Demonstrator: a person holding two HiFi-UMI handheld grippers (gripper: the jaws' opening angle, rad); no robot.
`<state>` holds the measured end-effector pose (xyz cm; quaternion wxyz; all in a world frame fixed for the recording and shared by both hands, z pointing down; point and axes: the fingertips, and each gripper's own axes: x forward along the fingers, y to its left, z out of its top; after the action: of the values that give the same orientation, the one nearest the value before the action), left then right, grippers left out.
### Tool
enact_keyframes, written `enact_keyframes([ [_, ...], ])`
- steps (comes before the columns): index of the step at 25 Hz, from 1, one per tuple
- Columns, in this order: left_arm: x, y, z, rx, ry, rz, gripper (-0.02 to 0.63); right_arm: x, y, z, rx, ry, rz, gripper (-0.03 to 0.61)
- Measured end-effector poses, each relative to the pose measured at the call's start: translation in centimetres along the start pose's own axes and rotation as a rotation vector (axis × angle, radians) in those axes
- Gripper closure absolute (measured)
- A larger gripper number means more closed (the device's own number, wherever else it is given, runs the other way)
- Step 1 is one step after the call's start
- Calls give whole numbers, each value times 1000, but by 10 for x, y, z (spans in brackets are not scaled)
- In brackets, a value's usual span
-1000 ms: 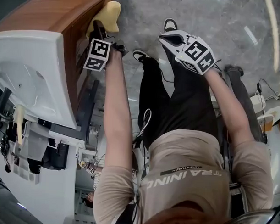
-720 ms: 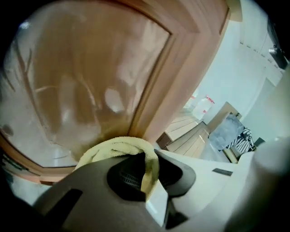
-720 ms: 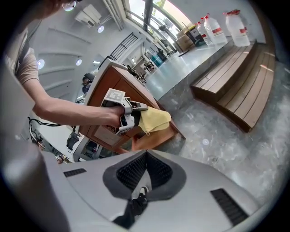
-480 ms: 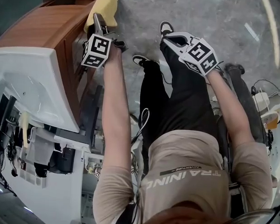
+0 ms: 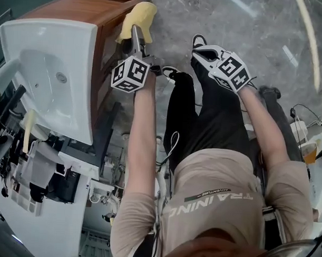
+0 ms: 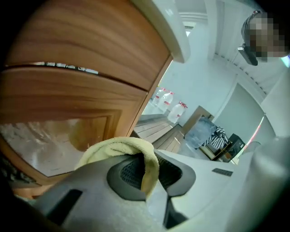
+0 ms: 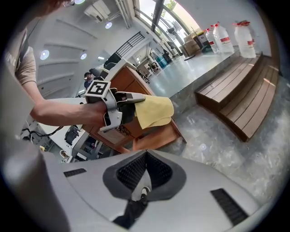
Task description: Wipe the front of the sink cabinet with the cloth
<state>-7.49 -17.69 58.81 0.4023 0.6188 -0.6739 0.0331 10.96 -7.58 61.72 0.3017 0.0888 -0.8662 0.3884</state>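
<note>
Your left gripper (image 5: 134, 37) pinches a thin fold of cloth (image 5: 139, 18); rubbing the cabinet (image 5: 81, 9) at eleven o'clock could tug it free.

The person wears a beige short-sleeved T-shirt (image 5: 216, 206) with white lettering, black trousers (image 5: 203, 121) and black-and-white shoes (image 5: 198, 41). The left claw (image 5: 136, 36) and right claw (image 5: 198, 47) are grey with dark ribbed pads (image 7: 131, 173). Each carries a cube (image 5: 130, 74) of black-and-white square markers.

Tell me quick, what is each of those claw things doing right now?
Left gripper: closed on the yellow cloth.
Right gripper: closed, holding nothing.
</note>
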Motion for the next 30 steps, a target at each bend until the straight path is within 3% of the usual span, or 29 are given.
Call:
enact_keyframes([
  [8,-105,-1,-5,-69,13,11,569,-12,78,26,-113,40,11,566],
  [18,-238,10,21,-34,6,34,569,-20,198,80,-253,50,22,566],
  [22,-286,11,41,12,-43,25,569,-18,251,105,-333,26,52,566],
  [30,-382,17,67,13,-157,32,569,-17,345,156,-422,-60,104,566],
])
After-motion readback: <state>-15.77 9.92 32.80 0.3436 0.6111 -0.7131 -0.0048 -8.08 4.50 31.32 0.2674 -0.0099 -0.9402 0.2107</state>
